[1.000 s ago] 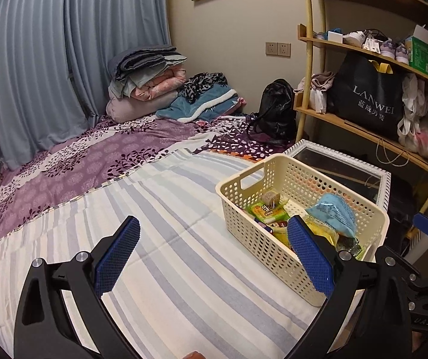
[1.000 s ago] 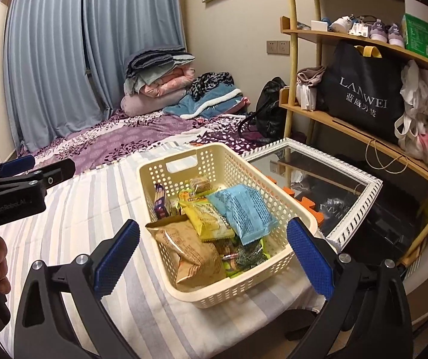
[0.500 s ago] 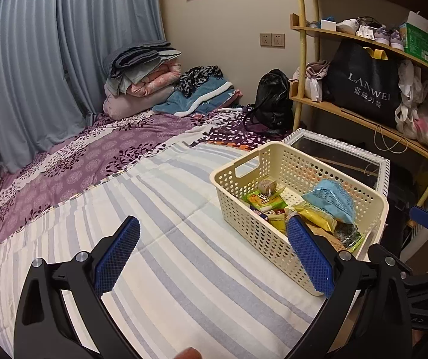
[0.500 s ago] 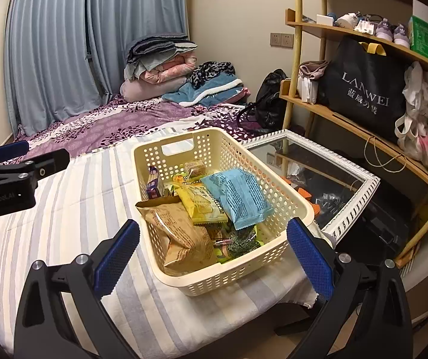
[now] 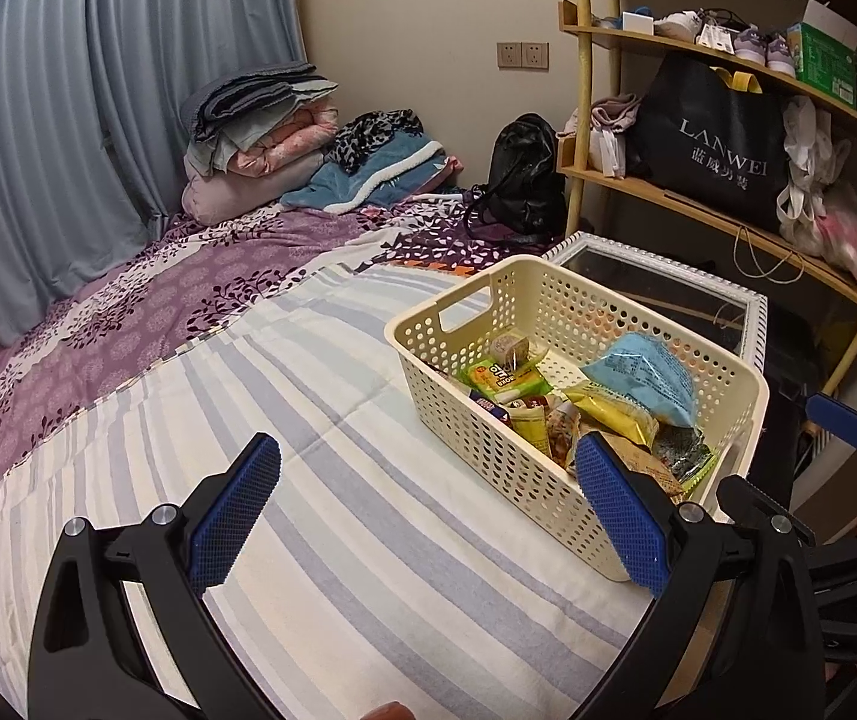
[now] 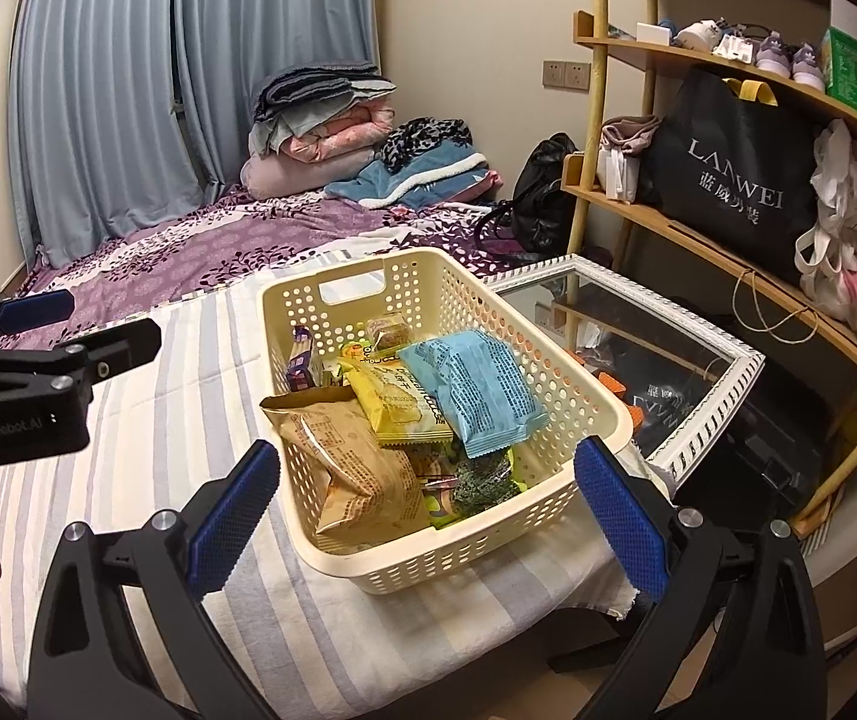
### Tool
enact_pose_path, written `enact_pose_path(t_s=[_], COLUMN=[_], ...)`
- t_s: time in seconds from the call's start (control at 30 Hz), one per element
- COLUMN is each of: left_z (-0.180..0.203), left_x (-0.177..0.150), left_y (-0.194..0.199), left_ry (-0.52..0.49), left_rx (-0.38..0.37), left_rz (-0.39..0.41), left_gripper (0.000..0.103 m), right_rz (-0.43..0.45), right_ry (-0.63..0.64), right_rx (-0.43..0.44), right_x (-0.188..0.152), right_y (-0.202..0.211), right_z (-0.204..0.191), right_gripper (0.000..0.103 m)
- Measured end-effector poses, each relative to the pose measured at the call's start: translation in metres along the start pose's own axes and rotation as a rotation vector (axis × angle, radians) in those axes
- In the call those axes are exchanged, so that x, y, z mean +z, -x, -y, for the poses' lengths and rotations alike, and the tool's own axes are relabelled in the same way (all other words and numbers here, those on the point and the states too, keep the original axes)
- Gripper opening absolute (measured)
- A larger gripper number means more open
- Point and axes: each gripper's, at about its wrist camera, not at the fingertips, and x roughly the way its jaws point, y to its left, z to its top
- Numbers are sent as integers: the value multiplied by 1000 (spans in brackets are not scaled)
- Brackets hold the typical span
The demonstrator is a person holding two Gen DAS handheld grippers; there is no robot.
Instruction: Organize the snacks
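While both tools, left tool (image 5: 425, 510) and right tool (image 6: 425, 510), stand apart and empty, the basket (image 6: 491, 552) of snacks (image 6: 467, 396) sits mid-frame on the striped bed (image 5: 320, 480).

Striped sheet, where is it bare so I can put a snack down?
Bare stretch of striped sheet between the basket and the purple floral blanket, under the open left gripper. Crowded: inside the basket, packets overlap, blue packet on top. The right gripper is open over it.
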Motion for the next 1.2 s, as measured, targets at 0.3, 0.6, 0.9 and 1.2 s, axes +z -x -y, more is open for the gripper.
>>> enact_pose_path(t_s=[0.3,0.6,0.9,1.2], left_z=[8,9,9,10], left_x=[1,0,-2,-6], left_y=[-6,-8,-10,-13], left_ry=[-25,-32,-36,-41], left_rx=[-1,0,-3,-6], left_rz=[-10,-14,-17,-21], left_gripper=[100,100,100,100], right_rz=[-4,-5,-7,-8], right_ry=[-3,-4,-1,-1], right_rx=[1,1,0,0], right_x=[0,1,-1,0], right_y=[-4,-4,-8,-8], right_z=[1,1,-1,0], right_gripper=[98,98,98,98])
